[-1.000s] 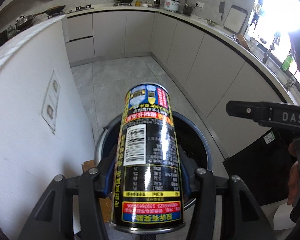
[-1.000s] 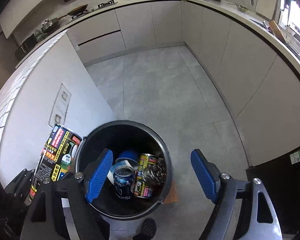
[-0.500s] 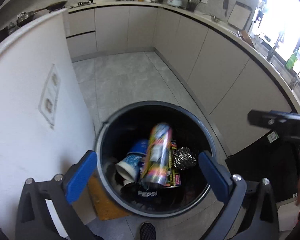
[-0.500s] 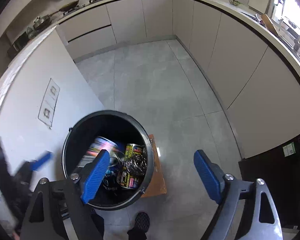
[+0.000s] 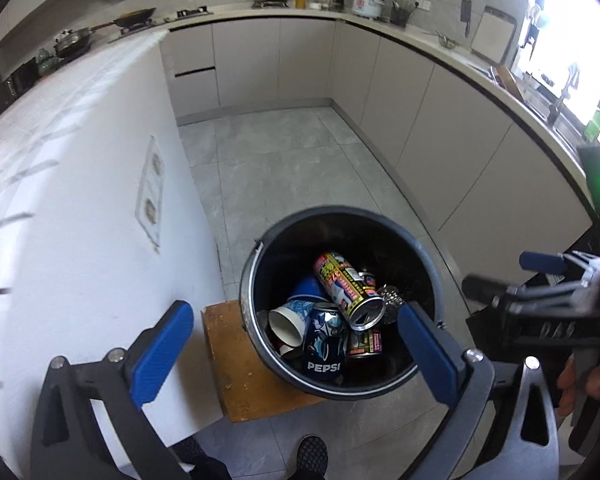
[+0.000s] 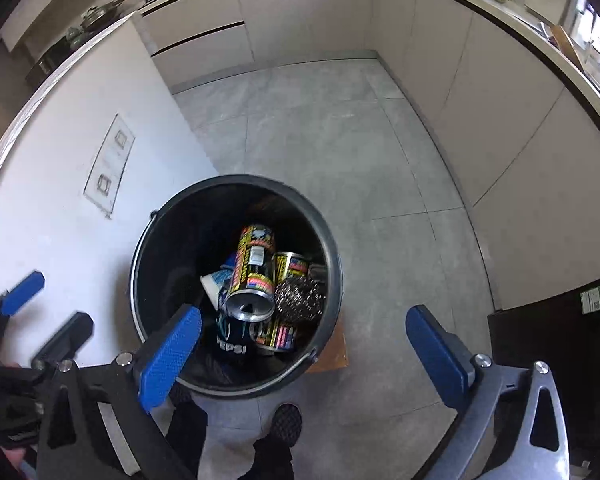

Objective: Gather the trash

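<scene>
Moved since a second ago: tall black-and-yellow printed metal can (image 5: 348, 290), then clamped upright in the left gripper (image 5: 296, 354), now lies tilted inside the round black plastic bucket (image 5: 249, 280), open end up, resting on the other trash.

Left gripper: jaws wide apart, nothing between the blue pads; positioned above the near rim of the bucket.

Right gripper (image 6: 302, 354): jaws opening, nothing between them; held over the near edge of the bucket, partly beyond its rim.

Bucket contents, as visible:
- dark blue Pepsi can (image 5: 325, 346), upright, near side.
- white-and-blue paper cup (image 5: 290, 320), on its side, mouth toward the camera.
- second black-and-yellow printed can (image 6: 288, 304), partly buried.
- silver steel-wool scouring ball (image 6: 300, 294), touching the cans.

Bucket support: low wooden block (image 5: 236, 364) on the grey tiled floor (image 5: 284, 160), beside a white cabinet wall (image 5: 80, 240).

Progress, judged: latest item deposited; several pieces already collected. Whether more trash remains elsewhere cannot be told; none shows on the visible floor.
</scene>
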A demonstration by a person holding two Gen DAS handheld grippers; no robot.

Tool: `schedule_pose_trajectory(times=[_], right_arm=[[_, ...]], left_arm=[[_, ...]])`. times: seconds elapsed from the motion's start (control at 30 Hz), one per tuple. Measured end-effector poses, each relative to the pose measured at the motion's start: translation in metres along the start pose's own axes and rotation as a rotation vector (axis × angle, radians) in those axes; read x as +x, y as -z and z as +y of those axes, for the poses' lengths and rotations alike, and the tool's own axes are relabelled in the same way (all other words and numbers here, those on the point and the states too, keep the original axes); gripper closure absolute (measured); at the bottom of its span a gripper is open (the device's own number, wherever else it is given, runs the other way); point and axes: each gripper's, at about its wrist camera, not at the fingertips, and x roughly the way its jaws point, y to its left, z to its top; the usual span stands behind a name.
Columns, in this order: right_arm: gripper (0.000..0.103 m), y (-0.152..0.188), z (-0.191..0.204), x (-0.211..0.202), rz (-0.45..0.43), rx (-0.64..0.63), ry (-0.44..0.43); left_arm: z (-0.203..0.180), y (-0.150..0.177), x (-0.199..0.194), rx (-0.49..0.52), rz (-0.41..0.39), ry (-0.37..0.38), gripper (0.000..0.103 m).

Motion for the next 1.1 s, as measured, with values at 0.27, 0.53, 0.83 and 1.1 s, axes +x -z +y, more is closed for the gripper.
schedule_pose_trajectory(times=[0.27,0.53,0.83,1.1], right_arm=[[0.000,0.021,0.014,-0.065,-0.082,-0.082,0.002],[0.000,0.044,0.028,-0.111,-0.147,-0.071,-0.024],[0.000,0.082,0.060,-0.150,-0.208,-0.101,-0.046],[0.000,0.112,0.086,-0.199,-0.286,-0.140,-0.063]], left_arm=[[0.000,0.000,-0.061,-0.001,-0.071,-0.009,0.000],[0.007,0.017,-0.103,-0.030,-0.171,-0.031,0.000],[0.019,0.052,-0.148,-0.071,-0.237,-0.064,0.000],[0.026,0.067,-0.188,-0.076,-0.306,-0.081,0.000]])
